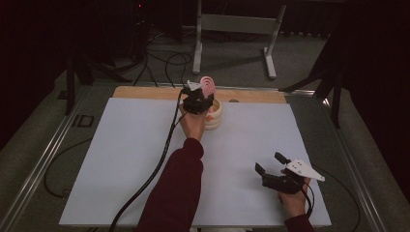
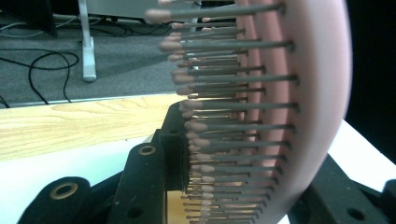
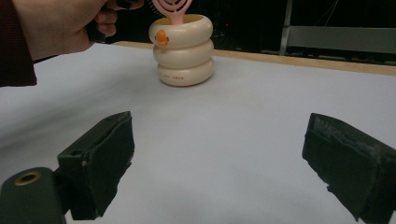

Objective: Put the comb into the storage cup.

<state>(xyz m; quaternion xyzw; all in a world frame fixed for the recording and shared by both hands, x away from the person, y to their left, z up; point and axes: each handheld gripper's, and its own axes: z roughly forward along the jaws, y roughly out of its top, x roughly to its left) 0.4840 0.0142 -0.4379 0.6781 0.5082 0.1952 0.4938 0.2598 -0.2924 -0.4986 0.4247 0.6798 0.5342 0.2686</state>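
Observation:
A pink hairbrush (image 1: 209, 84) stands head-up at the far middle of the white sheet, its lower end inside a cream ringed holder (image 1: 215, 117) that bears a small orange duck mark. My left gripper (image 1: 199, 96) is shut on the brush head. In the left gripper view the grey bristles and pink back of the brush (image 2: 303, 93) sit between the black jaws of the left gripper (image 2: 243, 186). In the right gripper view the holder (image 3: 183, 51) and brush (image 3: 172, 9) stand far ahead. My right gripper (image 1: 270, 163) rests open near the front right, and between the wide-apart jaws of the right gripper (image 3: 224, 158) there is nothing.
A white sheet (image 1: 121, 159) covers the table, with a wooden strip (image 1: 145, 93) along its far edge. Beyond it a metal stand (image 1: 232, 29) and cables (image 1: 164, 63) lie on the floor. The left gripper's cable (image 1: 154, 169) trails across the sheet beside the sleeve.

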